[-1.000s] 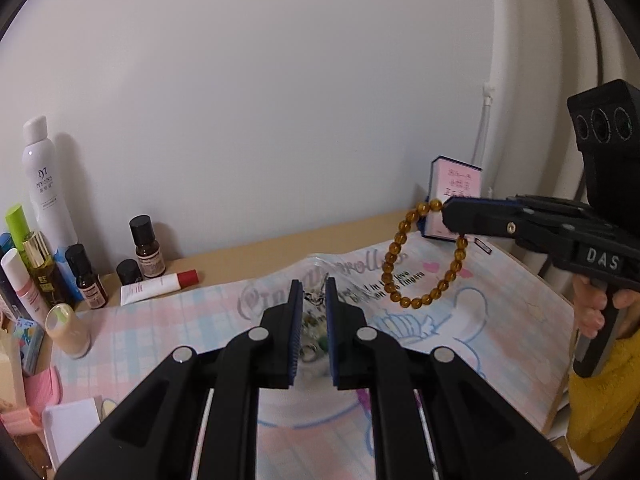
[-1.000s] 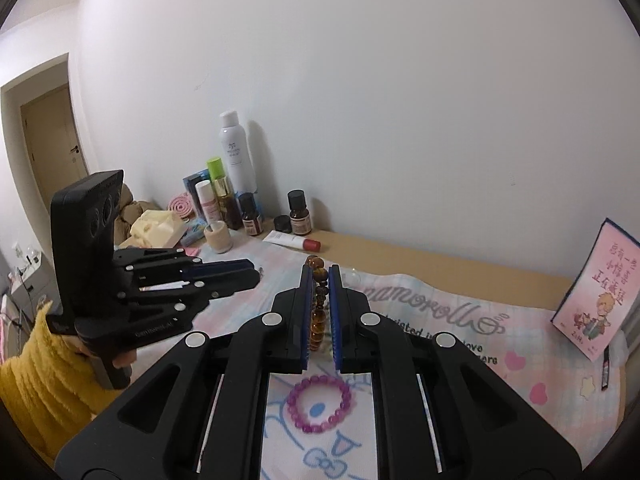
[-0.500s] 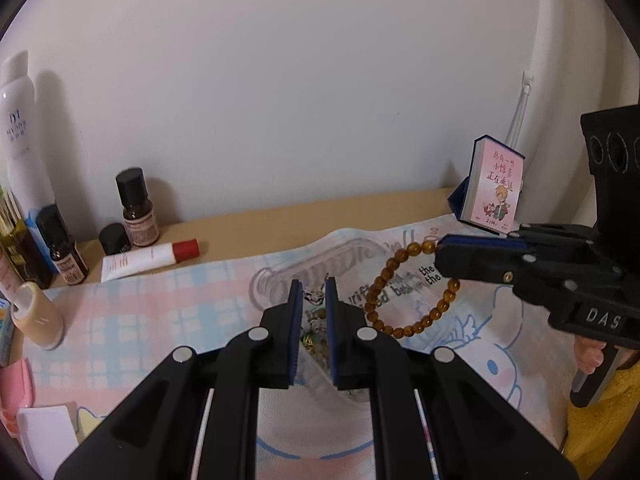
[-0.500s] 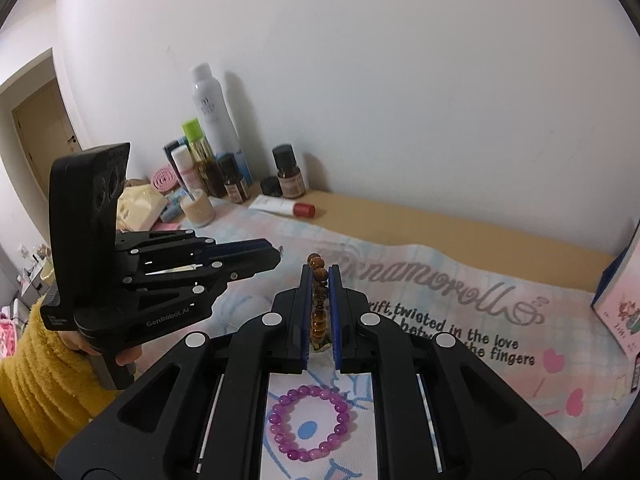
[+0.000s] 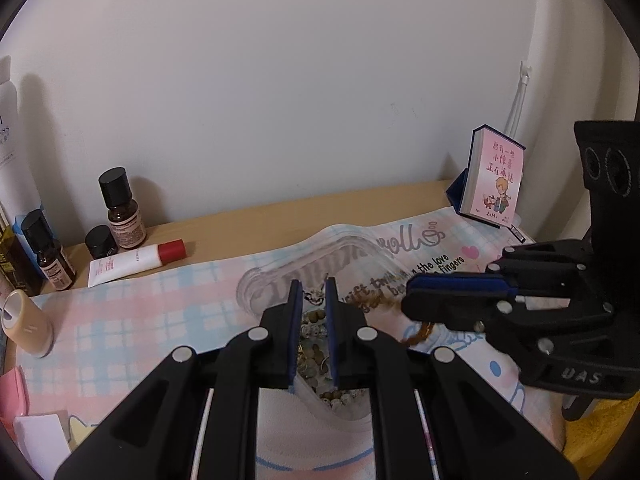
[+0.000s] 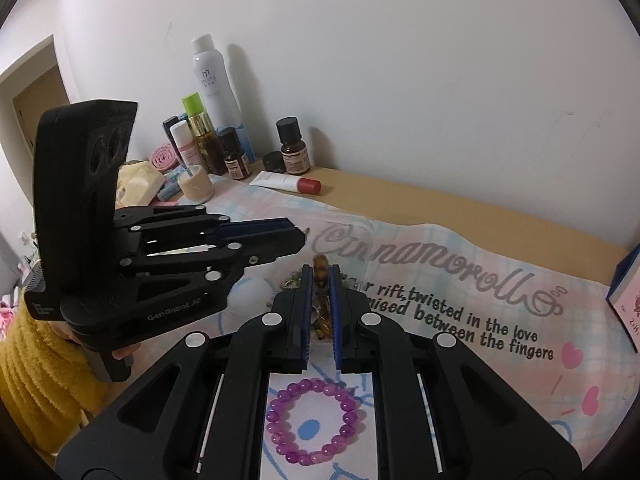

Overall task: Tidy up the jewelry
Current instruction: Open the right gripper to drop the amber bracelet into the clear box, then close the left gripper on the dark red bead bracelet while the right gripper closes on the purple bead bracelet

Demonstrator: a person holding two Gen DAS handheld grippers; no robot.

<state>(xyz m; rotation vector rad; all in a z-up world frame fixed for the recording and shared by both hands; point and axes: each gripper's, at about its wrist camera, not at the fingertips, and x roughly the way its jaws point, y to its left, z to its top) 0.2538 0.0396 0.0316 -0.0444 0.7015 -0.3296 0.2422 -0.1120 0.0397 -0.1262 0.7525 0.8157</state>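
1. The right hand-held gripper point(image 6: 320, 280) pinches the brown bracelet point(image 6: 320, 270) above the clear tray point(image 5: 276, 280).
2. The left hand-held gripper point(image 5: 311, 292) looks nearly pressed together, pinching nothing.
3. Lower slowly, then let go over the tray.

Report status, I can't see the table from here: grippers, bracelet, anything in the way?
Right gripper shut on amber bracelet, over clear tray. Left gripper nearly shut, holding tray's rim. Purple bracelet loose on mat; nothing blocking.

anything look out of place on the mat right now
One thing: a purple bead bracelet lies loose on the mat, outside the clear tray that holds the other beads. The right tool is shut on an amber bracelet above the tray.
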